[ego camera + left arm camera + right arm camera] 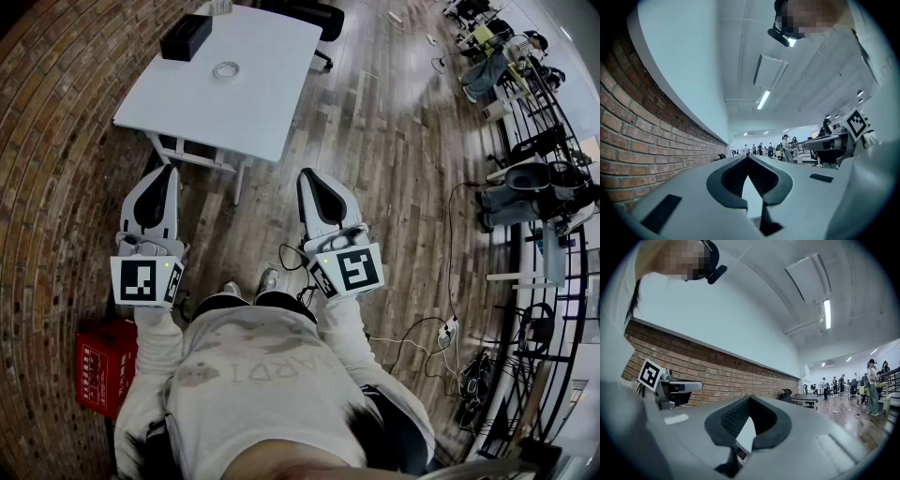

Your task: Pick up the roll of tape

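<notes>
Tongs in both hands are closed and hold nothing. The left tongs [168, 170] and the right tongs [307, 174] are held out side by side in front of the person's body, apart from each other and pointing forward, close to level. In each gripper view the two grey jaws meet at their tips. Only a thin wedge of light shows lower down between the dark pads, and no object sits in it. A left marker cube [145, 280] and a right marker cube [349, 270] sit at the rear ends, just ahead of the person's sleeves.

A wooden floor [403, 187] spreads beneath both tongs and far out past the right one. A brick wall [56, 187] runs along the outer side of the left tongs.

A white counter [258, 103] stands ahead of the tongs, mostly in front of the left one, and neither tip reaches its near edge.

A red crate [105, 366] rests on the floor behind the left tongs, on their outer side, close to the person's left arm.

A black box [186, 37] lies at the far left of the counter, straight ahead of the left tongs.

The roll of tape [226, 69] lies flat on the counter near that box, on the side toward the right tongs. It is ahead of the gap between the two tongs and well apart from both.
</notes>
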Demonstrator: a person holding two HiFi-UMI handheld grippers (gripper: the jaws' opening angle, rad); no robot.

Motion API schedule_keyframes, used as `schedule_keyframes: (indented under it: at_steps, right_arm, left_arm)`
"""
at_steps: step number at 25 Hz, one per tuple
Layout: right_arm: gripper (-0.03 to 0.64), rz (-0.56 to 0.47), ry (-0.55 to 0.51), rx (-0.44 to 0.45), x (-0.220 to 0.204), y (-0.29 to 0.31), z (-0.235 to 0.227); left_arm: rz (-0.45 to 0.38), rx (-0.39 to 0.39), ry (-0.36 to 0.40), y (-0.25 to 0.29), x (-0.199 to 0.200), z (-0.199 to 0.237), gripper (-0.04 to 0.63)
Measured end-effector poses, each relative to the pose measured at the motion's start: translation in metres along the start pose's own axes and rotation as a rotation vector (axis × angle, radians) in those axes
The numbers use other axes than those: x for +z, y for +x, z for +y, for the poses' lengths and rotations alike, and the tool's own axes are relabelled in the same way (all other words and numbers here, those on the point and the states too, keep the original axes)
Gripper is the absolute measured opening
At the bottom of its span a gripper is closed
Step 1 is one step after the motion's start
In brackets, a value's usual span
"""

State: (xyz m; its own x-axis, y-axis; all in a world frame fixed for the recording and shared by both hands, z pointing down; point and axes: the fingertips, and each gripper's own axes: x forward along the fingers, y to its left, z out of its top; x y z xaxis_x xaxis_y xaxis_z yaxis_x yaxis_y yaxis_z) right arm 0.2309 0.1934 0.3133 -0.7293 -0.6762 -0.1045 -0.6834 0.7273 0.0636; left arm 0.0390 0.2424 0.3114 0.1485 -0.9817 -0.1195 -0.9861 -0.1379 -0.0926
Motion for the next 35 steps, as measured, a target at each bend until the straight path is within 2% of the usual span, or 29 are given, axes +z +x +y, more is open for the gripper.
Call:
schedule_keyframes:
  at_steps: [4,10,22,28,35]
  right_arm:
    - [0.011,0.002,0.002,0.003,0.001,0.001,0.006]
    - [0.011,-0.001,0.003,0.004,0.002,0.003,0.012]
    - [0.011,-0.013,-0.012,-0.018,0.0,0.015,0.022]
    - [0.011,-0.013,0.01,-0.02,-0.008,0.037,0.01]
    - [0.011,-0.033,0.024,0.003,-0.017,0.095,-0.017]
  left_arm:
    - [-0.007,-0.011,-0.018,-0.001,0.003,0.001,0.006]
    - [-0.001,-0.017,-0.003,-0.003,0.001,0.002,0.005]
    - [-0.015,-0.008,-0.014,-0.008,-0.004,0.025,0.006]
    - [-0.017,-0.009,-0.024,0.01,-0.011,0.036,0.006]
    - [-0.019,0.009,-0.006,0.055,-0.019,0.065,0.006]
